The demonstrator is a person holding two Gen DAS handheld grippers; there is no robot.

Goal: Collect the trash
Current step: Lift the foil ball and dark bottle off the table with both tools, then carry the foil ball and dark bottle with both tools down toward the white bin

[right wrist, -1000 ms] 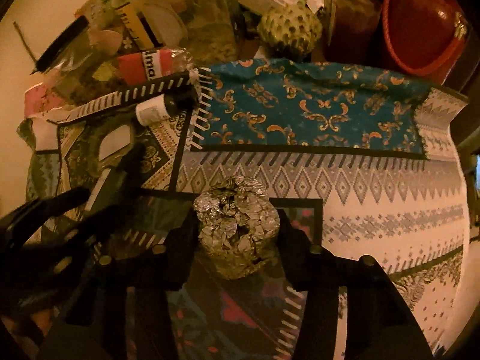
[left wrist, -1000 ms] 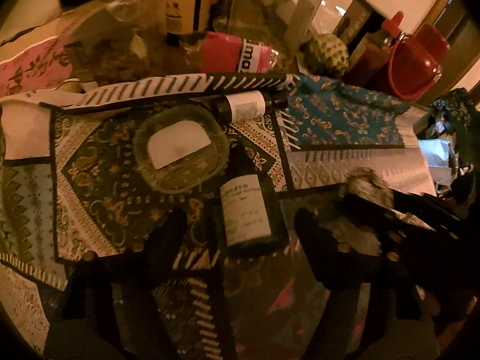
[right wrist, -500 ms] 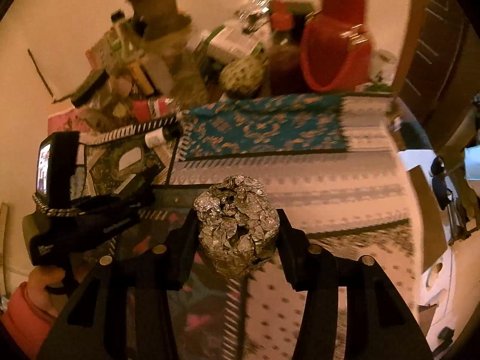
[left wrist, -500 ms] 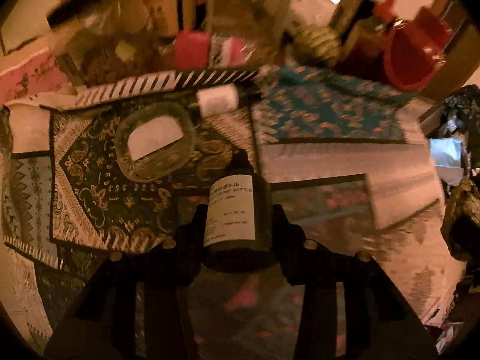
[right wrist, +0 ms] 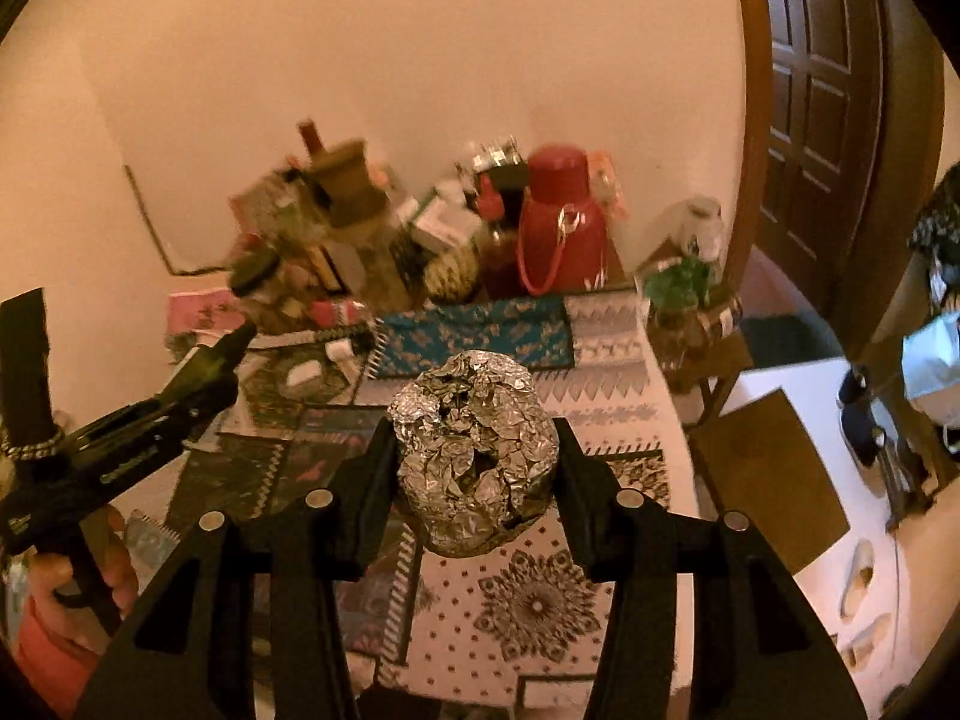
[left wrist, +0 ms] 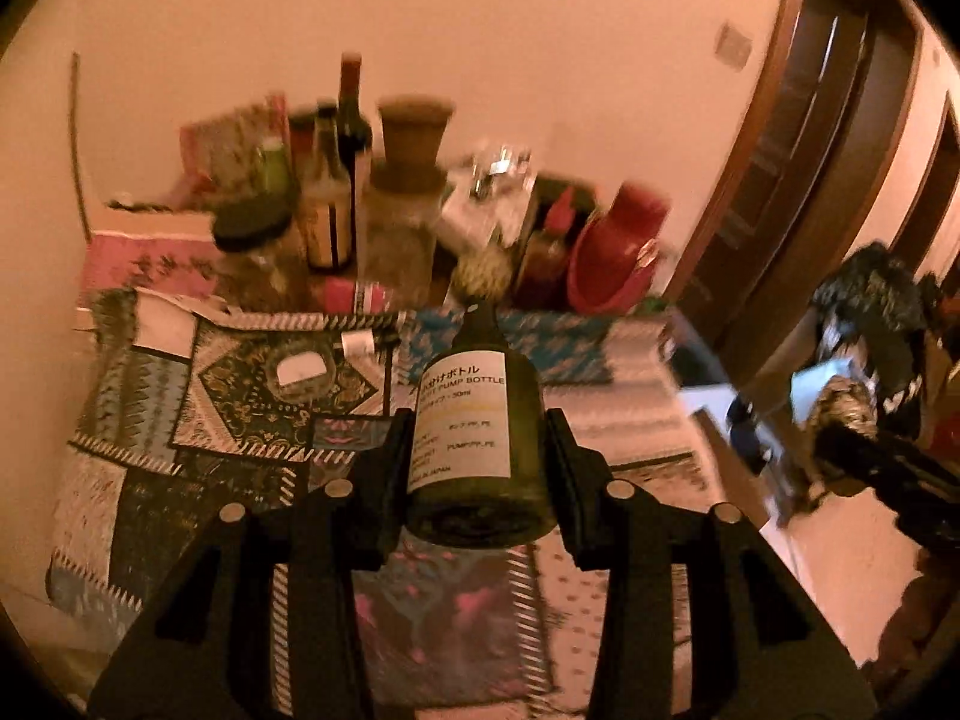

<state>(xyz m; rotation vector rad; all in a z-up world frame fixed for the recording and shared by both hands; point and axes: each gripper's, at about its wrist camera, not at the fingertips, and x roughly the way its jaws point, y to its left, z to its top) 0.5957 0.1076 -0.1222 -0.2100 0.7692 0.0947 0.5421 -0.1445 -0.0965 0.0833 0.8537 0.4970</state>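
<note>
Both grippers have risen off the bench (left wrist: 624, 360) with their loads.
Left gripper (left wrist: 474, 450) jaws clamp the dark pump bottle (left wrist: 480, 420); right gripper (right wrist: 477, 450) jaws clamp the foil ball (right wrist: 474, 450).

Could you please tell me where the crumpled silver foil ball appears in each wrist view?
Left wrist view: far right, the crumpled silver foil ball at the right hand-held gripper's tip.
Right wrist view: centre, clamped between that gripper's fingers.
Shared landmark: the red plastic flask at the table's back.

Crinkled shiny foil ball (right wrist: 474, 450); glossy dark bottle (left wrist: 477, 438), matt paper label.
</note>
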